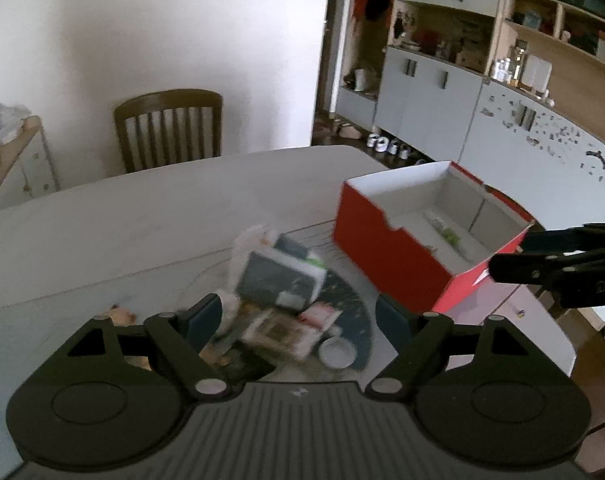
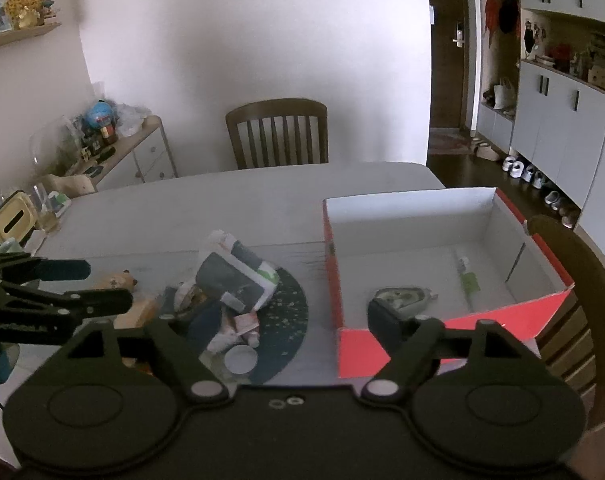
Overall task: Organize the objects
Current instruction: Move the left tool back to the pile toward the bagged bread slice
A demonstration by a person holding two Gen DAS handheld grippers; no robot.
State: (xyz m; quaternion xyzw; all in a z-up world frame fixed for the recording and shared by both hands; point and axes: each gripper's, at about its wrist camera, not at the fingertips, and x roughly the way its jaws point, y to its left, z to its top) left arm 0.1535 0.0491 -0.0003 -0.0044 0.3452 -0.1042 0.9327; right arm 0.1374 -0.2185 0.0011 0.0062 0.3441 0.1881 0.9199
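Early going: just a tube point(image 2: 467, 278) and grey pouch point(image 2: 402, 297) in the red box point(image 2: 422, 344) at three o'clock, pile point(image 2: 230, 288) waiting at centre of worktop point(image 2: 162, 208), left gripper point(image 1: 298, 316) and right gripper point(image 2: 278, 320) both gaping empty.

Red box point(image 2: 442, 280) open-topped, reachable from above; cluttered pile point(image 2: 230, 292) left beside it.

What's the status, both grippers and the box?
Left gripper open, empty, above pile. Right gripper open, empty, beside red box. Box holds tube and pouch. Nothing blocking.
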